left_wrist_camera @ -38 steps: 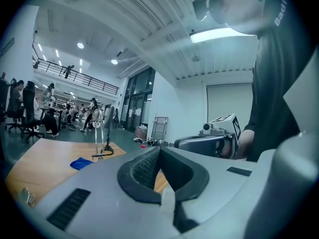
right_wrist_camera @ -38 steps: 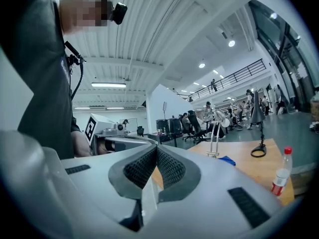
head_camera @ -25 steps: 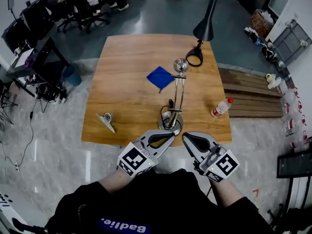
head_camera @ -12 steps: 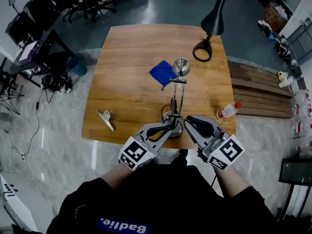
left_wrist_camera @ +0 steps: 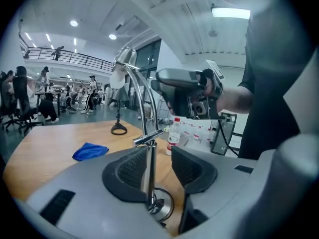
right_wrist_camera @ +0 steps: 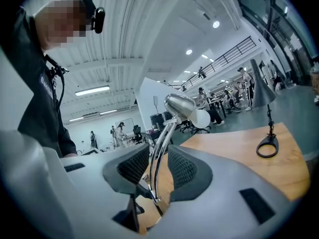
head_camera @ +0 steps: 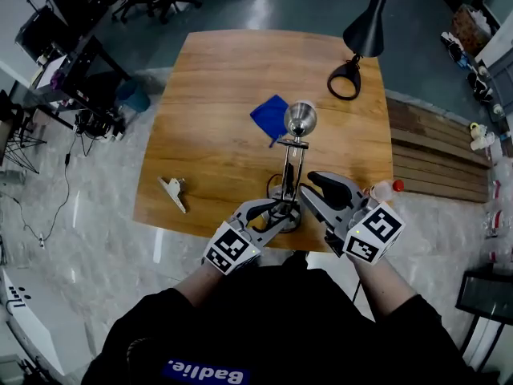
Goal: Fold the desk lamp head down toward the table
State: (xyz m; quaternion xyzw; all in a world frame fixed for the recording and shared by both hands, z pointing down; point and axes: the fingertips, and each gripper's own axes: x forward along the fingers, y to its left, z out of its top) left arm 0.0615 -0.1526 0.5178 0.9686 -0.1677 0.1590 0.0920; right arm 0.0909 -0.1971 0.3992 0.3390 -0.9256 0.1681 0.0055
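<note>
Both sets of jaws opening, nothing clamped yet. Left gripper (left_wrist_camera: 159,169) straddles shiny chrome desk lamp (head_camera: 293,155) lower post (left_wrist_camera: 148,171): clamp, steady base. Right gripper (right_wrist_camera: 158,169) straddles twin-rod arm (right_wrist_camera: 159,148): clamp, lower slowly.

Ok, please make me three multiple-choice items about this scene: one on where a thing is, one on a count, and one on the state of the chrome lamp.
1. What stands between the fingers of the left gripper?
A. the chrome lamp's post
B. the blue cloth
C. the bottle

2. How many lamps stand on the table?
A. one
B. two
C. three

3. How is the chrome lamp's head?
A. folded down onto the table
B. raised on its upright arm
C. taken off the arm

Answers:
1 A: the left gripper view shows the post between the fingers. The jaws are opening and do not press on it.
2 B: the head view shows the chrome lamp near the front edge and a black lamp at the far right corner.
3 B: the right gripper view shows the head high above the table on its arm.
</note>
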